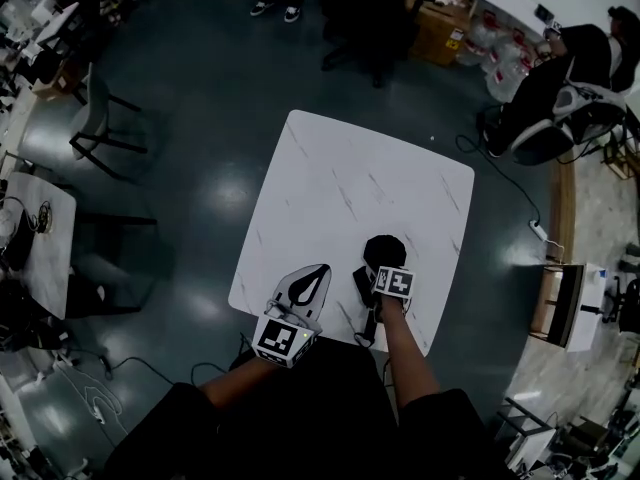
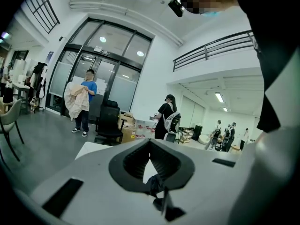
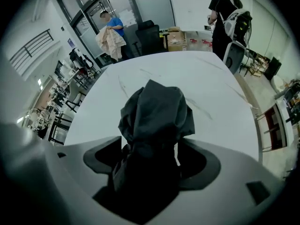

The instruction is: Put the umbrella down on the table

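head view: a white marbled table stands on a dark glossy floor, with chairs at left and boxes beyond. the folded black umbrella lies on the table near its front edge. both forearms reach up from the bottom. the right gripper tips steeply down over the umbrella, and the left gripper sits about level at the table's near edge, apart from the umbrella.

left gripper view: glass doors, a person in blue holding pale cloth, and a black office chair. the jaws meet at their tips.

right gripper view: the jaws stand wide. the umbrella rests on the table between them, with slivers of white showing at its sides, so the pads are not pressing on it.
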